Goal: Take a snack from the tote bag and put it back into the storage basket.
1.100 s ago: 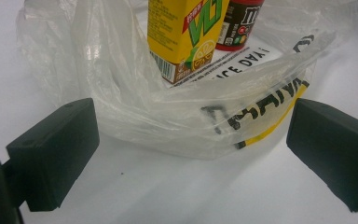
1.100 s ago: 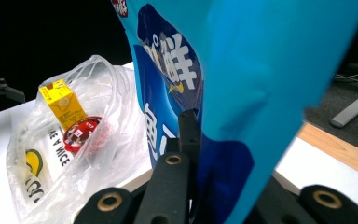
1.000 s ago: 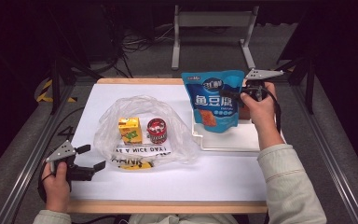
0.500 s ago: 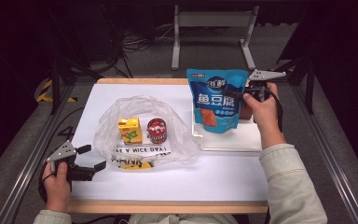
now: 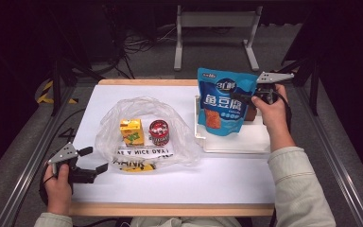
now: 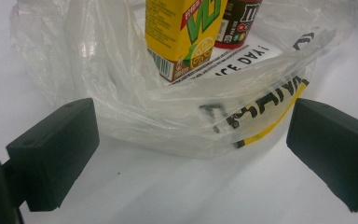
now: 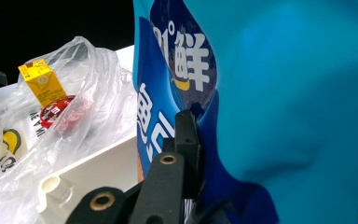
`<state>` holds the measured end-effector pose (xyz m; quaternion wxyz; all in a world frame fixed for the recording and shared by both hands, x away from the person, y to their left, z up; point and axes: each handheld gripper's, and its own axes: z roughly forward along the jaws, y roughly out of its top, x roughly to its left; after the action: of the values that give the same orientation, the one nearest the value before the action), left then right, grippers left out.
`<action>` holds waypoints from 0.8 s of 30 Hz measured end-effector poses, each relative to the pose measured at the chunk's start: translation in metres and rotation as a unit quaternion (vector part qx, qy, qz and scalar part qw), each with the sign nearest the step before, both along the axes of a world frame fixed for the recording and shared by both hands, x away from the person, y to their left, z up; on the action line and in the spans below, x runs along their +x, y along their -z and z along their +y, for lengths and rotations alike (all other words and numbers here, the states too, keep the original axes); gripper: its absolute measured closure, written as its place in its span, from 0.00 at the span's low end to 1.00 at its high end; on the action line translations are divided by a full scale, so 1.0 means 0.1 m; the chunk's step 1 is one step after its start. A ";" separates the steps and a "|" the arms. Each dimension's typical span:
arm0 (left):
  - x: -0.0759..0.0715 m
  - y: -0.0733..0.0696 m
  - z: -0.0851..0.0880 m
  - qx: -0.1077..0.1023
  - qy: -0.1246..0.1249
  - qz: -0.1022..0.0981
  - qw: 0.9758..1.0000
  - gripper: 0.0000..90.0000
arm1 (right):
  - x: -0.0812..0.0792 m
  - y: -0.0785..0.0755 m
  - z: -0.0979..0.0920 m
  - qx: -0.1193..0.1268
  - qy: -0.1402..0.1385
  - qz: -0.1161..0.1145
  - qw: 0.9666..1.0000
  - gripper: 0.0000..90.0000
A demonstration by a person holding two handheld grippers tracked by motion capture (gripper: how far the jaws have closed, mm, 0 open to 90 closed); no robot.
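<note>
One blue snack pouch point(image 5: 224, 106), one white tray point(image 5: 236, 142), one plastic bag point(image 5: 144, 127), one yellow carton point(image 5: 131, 131), one red can point(image 5: 159, 132).

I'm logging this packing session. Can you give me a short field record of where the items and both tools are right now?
right tool: shut on the blue snack pouch, held upright over the white tray
left tool: open, jaws apart beside the near edge of the clear plastic bag
in the bag: yellow drink carton, red can, both upright
surface: white table
</note>
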<state>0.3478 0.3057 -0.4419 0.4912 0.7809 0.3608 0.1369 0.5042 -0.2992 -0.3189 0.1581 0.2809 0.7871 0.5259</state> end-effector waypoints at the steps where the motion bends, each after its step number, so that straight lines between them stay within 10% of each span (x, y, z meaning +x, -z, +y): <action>1: 0.00 0.00 0.00 0.000 0.000 0.000 1.000 0.03 | 0.00 0.00 -0.01 0.001 0.000 0.000 1.000 0.95; 24: 0.04 0.00 -0.03 -0.002 0.003 -0.002 1.000 0.03 | -0.38 -0.08 -0.17 0.020 0.049 -0.033 0.998 0.49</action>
<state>0.3521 0.3029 -0.4417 0.4937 0.7810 0.3575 0.1359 0.4664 -0.3166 -0.3106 0.2044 0.3048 0.7561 0.5418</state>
